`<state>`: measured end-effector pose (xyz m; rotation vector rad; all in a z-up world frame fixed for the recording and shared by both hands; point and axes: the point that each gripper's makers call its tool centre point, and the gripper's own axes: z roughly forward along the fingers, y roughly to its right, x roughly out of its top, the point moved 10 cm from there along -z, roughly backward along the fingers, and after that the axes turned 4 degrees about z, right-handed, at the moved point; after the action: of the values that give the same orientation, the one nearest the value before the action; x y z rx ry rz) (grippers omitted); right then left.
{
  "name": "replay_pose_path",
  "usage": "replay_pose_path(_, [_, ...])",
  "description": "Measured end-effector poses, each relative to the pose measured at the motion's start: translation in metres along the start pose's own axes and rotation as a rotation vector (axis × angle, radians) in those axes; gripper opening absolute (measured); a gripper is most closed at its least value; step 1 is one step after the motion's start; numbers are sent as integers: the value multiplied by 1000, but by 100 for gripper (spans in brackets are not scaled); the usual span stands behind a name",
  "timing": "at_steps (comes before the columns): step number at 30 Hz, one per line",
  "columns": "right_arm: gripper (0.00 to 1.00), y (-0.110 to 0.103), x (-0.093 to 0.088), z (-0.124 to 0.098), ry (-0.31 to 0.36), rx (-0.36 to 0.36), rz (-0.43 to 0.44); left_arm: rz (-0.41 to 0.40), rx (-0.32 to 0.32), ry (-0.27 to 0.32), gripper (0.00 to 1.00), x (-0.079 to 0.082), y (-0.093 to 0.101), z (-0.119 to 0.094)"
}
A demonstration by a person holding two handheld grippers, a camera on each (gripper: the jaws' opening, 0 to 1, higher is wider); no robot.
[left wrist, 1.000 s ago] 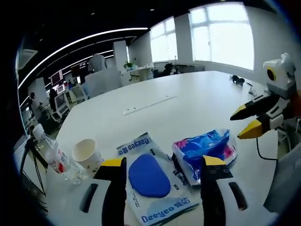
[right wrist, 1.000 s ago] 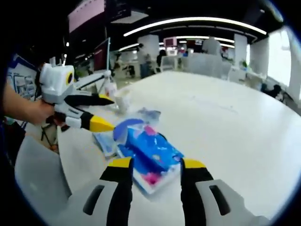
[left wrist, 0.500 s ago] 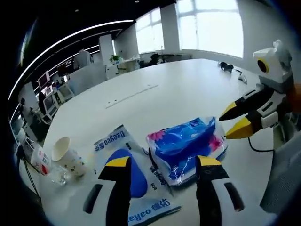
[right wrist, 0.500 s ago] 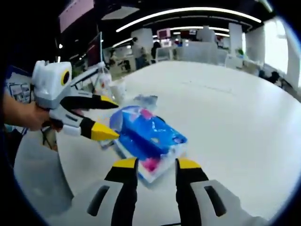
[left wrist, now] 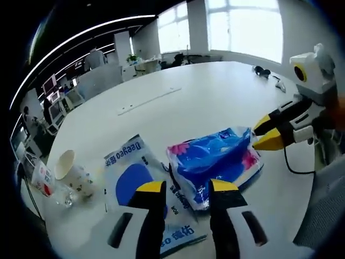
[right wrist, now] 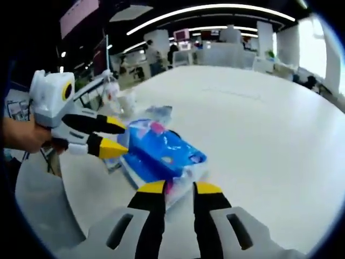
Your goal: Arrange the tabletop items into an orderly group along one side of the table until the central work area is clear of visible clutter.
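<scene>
Left gripper view: left gripper at 6 o'clock, jaws part-open, tips over the near edge of the tissue pack and the wipes pouch; not clear whether anything is gripped. Tissue pack just ahead at 12 o'clock of the tips, long axis running from 8 toward 2 o'clock. Wipes pouch flat at 10 o'clock, partly under the pack. Paper cup and bottle off at 9 o'clock near the table edge. Right gripper in from 3 o'clock, jaws nearly closed, tips touching or pinching the pack's far end; cannot tell which.

Right gripper view: right gripper at 6 o'clock, jaws narrowed to a slim gap with the pack's near corner between them; probably pinched, though contact is not plain. Pack stretching away toward 11 o'clock. Left gripper at 9 o'clock, tips over the pack's opposite end, held by a hand.

Likely step: moving the pack toward the cup side. Right gripper nearer one short end, left nearer the other; pull along the long axis probably easiest.
</scene>
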<state>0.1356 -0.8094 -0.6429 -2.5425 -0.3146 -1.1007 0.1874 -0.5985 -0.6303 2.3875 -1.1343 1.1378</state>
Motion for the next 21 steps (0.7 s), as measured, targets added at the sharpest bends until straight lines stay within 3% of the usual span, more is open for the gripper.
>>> replay_pose_path(4, [13,1,-7,2,-8,9,18,-15,-16,-5,12,0,2,0])
replay_pose_path(8, [6,4,-11,8,-66,29,-40,2,-17,-13,10,0,4,0])
replay_pose_path(12, [5,0,-8,7,-48,29,-24,18,-22,-30,6,1,8,2])
replay_pose_path(15, [0,1,-6,3,-54,29,-65,12,-23,-46,5,1,8,1])
replay_pose_path(18, [0,3,-4,1,-42,42,-47,56,-7,-41,2,4,8,-1])
replay_pose_path(21, [0,4,-2,-1,-40,37,-101,40,-14,-41,1,5,8,0])
